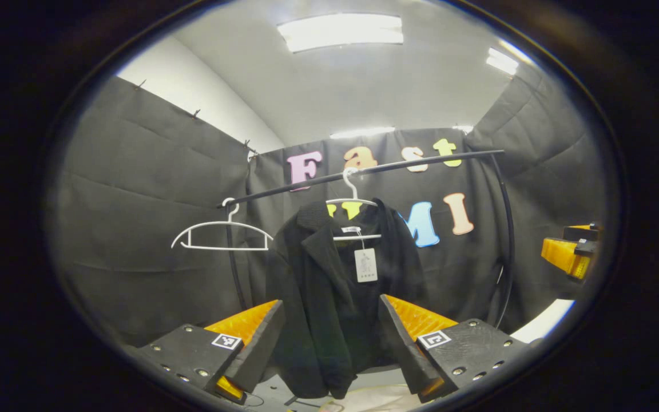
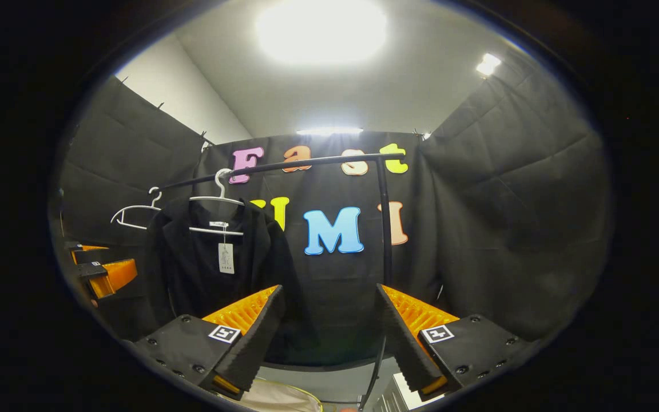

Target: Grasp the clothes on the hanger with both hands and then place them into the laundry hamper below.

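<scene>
A black jacket (image 1: 329,286) with a white tag hangs on a white hanger (image 1: 353,201) from a black rail (image 1: 364,170). My left gripper (image 1: 329,337) is open, its fingers framing the jacket's lower part from a short distance. In the right gripper view the jacket (image 2: 203,257) hangs to the left on its hanger (image 2: 218,199), and my right gripper (image 2: 329,337) is open, pointing at the rack's upright post (image 2: 385,229). The right gripper (image 1: 572,249) shows at the right edge of the left gripper view. The left gripper (image 2: 100,269) appears at the left edge of the right gripper view.
An empty white hanger (image 1: 221,234) hangs on the rail left of the jacket. A pale hamper rim (image 2: 284,397) peeks in at the bottom between the right gripper's fingers. Black cloth walls close in on all sides.
</scene>
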Tool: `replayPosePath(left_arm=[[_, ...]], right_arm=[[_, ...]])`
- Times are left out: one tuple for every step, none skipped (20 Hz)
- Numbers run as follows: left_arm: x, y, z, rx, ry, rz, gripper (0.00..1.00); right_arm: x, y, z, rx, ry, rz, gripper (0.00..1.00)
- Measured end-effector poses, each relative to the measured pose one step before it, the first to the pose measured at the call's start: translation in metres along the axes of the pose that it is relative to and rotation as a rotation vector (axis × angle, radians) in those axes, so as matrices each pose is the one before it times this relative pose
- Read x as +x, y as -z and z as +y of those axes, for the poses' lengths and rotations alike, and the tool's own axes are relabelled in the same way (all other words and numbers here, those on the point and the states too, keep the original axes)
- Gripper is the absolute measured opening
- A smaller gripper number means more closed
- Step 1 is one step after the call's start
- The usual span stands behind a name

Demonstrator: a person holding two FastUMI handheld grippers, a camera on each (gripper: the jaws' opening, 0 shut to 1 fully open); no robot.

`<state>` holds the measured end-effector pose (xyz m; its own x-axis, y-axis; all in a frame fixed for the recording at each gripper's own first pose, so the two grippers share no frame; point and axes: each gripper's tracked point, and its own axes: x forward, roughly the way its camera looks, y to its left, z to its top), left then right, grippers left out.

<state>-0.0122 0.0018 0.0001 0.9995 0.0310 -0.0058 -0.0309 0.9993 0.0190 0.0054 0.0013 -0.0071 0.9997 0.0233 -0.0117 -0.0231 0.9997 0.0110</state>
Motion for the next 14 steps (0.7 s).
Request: replayPosePath(left_arm=[[-0.00017,-0.00068,0.00008,-0.00037,-0.00195,-0.00172,0.95],[0.00025,0.00005,0.00015,-0.00044,-0.00181,-0.00138,0.96],[0.00088,-0.00013,0.0003,0.0002,-0.00133,-0.00064,0.95],[-0.00063,0.00089,-0.00003,0.00066,-0.00072,0.00164,0.95],[-0.00026,-0.00069,-0.00009,0.00082,-0.00115,0.00042,0.96],[-0.00049,-0.00012,-0.00038,0.00097,-0.00074,-0.00004,0.96],[0.00009,-0.00083,-0.00019,0.00063,-0.00026,-0.0014,0.96],[-0.00058,0.00023,0.00066,0.00101,-0.00011,-0.00167,0.96],[-0.00018,-0.00089,0.00009,0.00141,-0.00053,-0.0011,0.96],[0.00008,-0.00063,0.0003,0.0007,-0.00043,-0.00193,0.95],[0.0,-0.00059,0.00005,-0.00048,0.00098,-0.00133,0.95],[0.00083,-0.00066,0.00057,-0.00065,0.00032,-0.00077,0.95],[0.0004,0.00028,0.00052,-0.00035,0.00014,-0.00069,0.95],[0.00042,0.00013,0.00134,0.00052,-0.00172,-0.00131,0.95]], right_arm=[[-0.00054,0.00021,0.00014,-0.00171,-0.00063,-0.00026,0.96],[0.00055,-0.00083,-0.00017,-0.00202,-0.00105,-0.00236,0.99],[-0.00004,-0.00013,-0.00026,-0.00129,-0.00167,-0.00214,0.99],[0.00017,-0.00037,0.0008,-0.00145,-0.00205,-0.0001,0.99],[0.00086,0.00051,-0.00055,-0.00173,-0.00156,0.00067,0.99],[-0.00009,0.00028,-0.00018,-0.00156,-0.00141,0.00078,0.96],[0.00099,-0.00066,0.00074,-0.00069,-0.00112,-0.00027,0.96],[0.00093,0.00002,0.0003,-0.00089,-0.00146,-0.00009,0.96],[0.00005,0.00023,0.00052,-0.00073,-0.00144,-0.00022,0.96],[0.00082,-0.00039,0.00067,-0.00164,-0.00111,0.00042,0.99],[0.00098,0.00013,0.00112,-0.0019,-0.00108,0.00048,0.99],[0.0012,-0.00062,0.00081,-0.00215,0.00122,0.00048,0.99],[0.00112,0.0004,0.00056,-0.0006,-0.001,-0.00127,0.99],[0.00042,-0.00115,0.00181,-0.00028,-0.00101,-0.00296,0.99]])
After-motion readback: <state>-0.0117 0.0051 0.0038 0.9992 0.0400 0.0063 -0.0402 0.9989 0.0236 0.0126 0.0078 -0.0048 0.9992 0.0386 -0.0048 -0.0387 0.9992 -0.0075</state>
